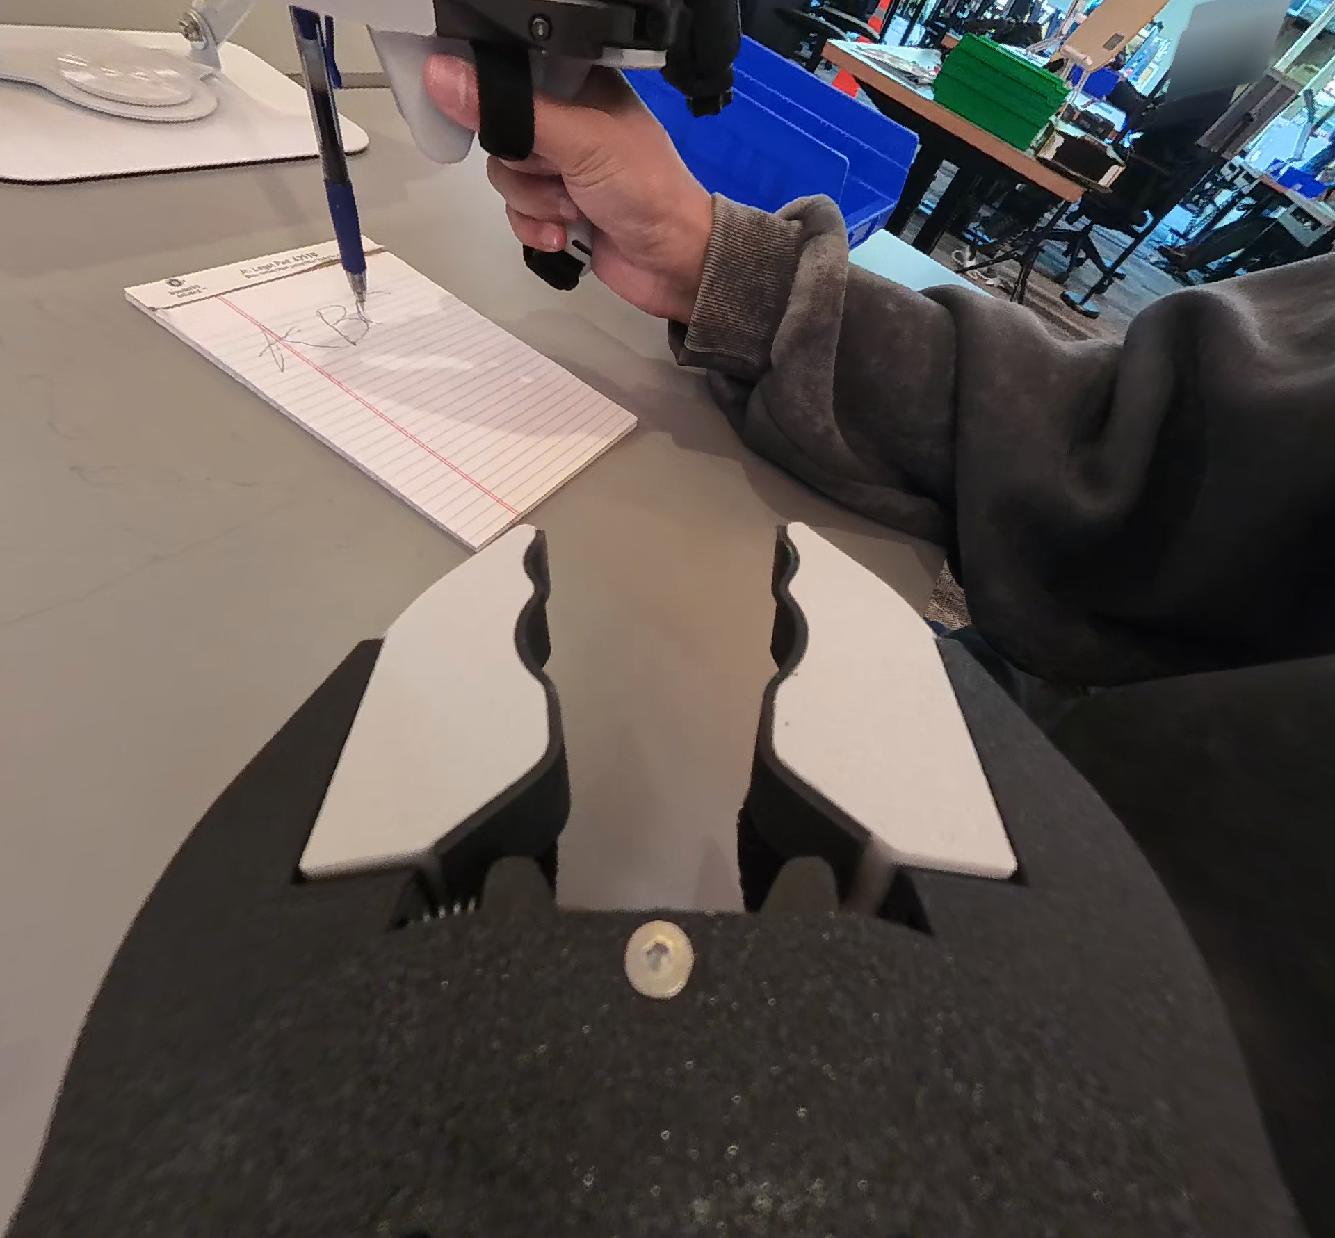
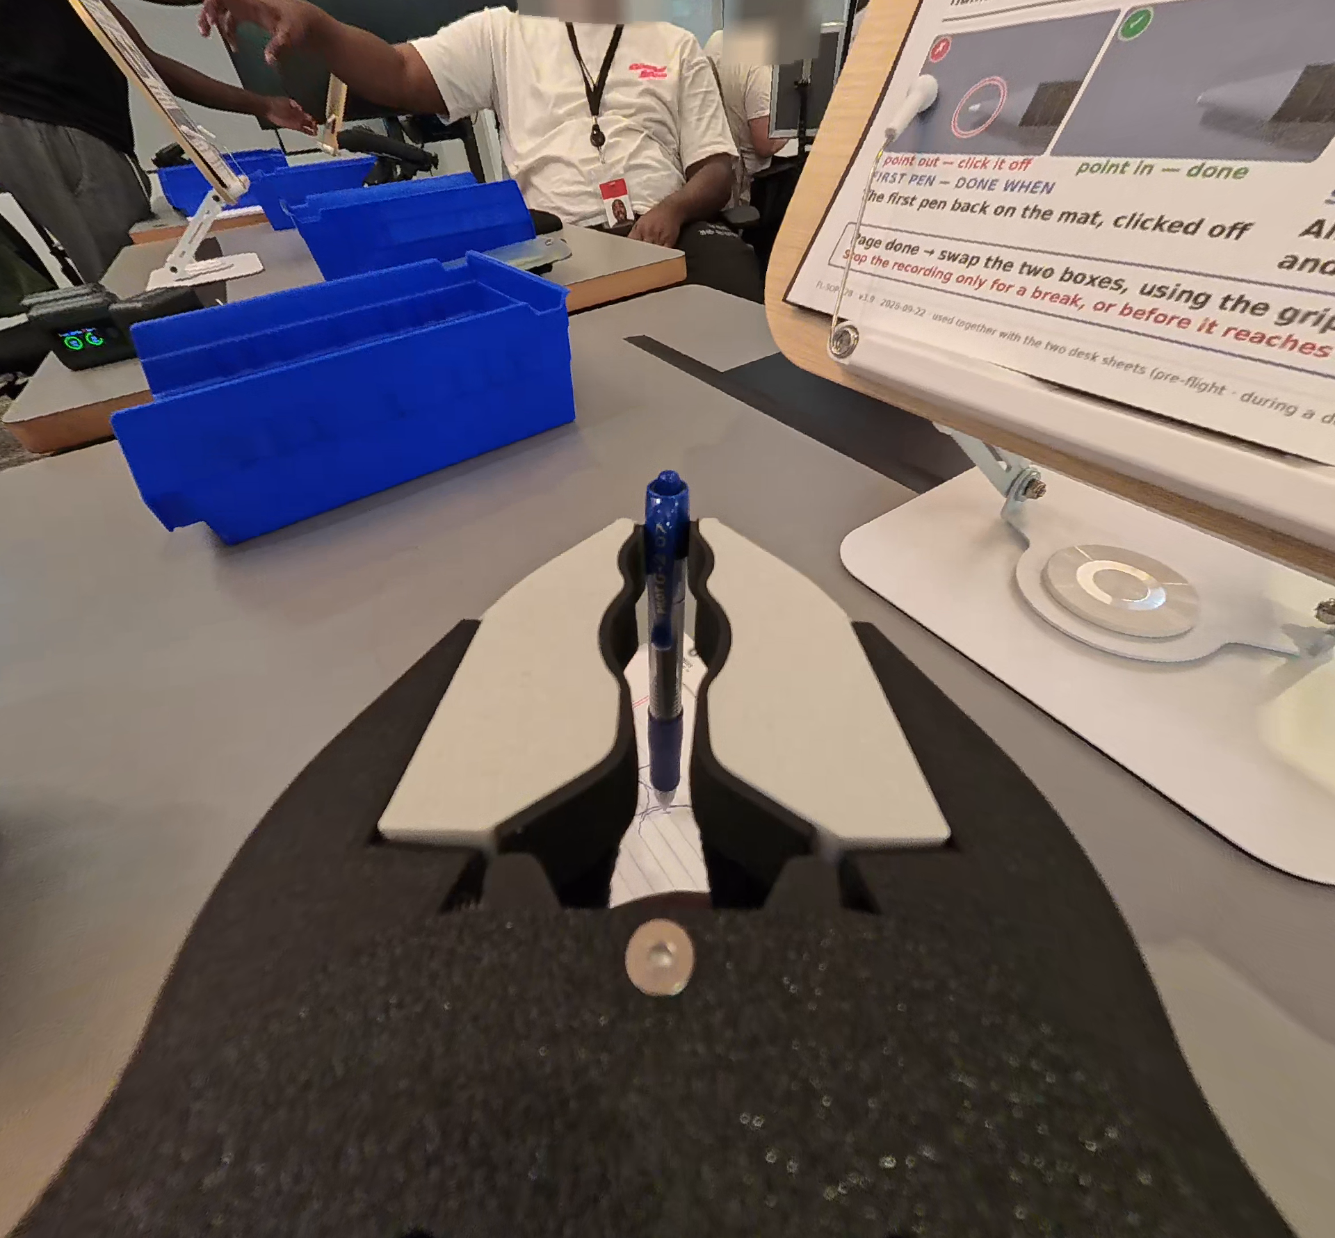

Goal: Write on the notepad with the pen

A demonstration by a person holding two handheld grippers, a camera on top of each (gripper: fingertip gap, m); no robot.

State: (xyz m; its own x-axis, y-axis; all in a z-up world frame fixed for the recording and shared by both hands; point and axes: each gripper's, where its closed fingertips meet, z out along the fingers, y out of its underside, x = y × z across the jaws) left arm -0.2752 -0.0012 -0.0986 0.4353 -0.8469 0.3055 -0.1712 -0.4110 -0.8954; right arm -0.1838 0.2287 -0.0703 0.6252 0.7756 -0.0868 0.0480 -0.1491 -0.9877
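The notepad (image 1: pixel 390 380) lies flat on the grey table (image 1: pixel 144 589), a white ruled pad with a red margin line, set at a slant to the table's edges. Its bound top end carries print, and a few scrawled ink strokes sit on the first lines below that. The pen (image 1: pixel 336 185), blue with a dark clear barrel and a blue grip, stands nearly upright with its tip touching the paper at the end of those strokes.

The right gripper (image 2: pixel 666 539) has its jaws closed on the pen's upper barrel (the blue clicker end pokes out beyond the fingertips in the right wrist view, and a strip of the ruled paper shows between the fingers under the tip). A hand (image 1: pixel 614 192) in a grey sleeve (image 1: pixel 867 373) grips its handle above the pad.

The left gripper (image 1: pixel 661 539) hovers over bare table just off the pad's near corner, jaws spread wide with nothing between them.

Beyond the pad's top end a white stand base (image 2: pixel 1011 662) rests on the table, carrying a tilted wooden board with a printed instruction sheet (image 2: pixel 1120 156). A blue bin (image 2: pixel 347 409) stands toward the table's far edge. People sit and stand at other tables behind it.
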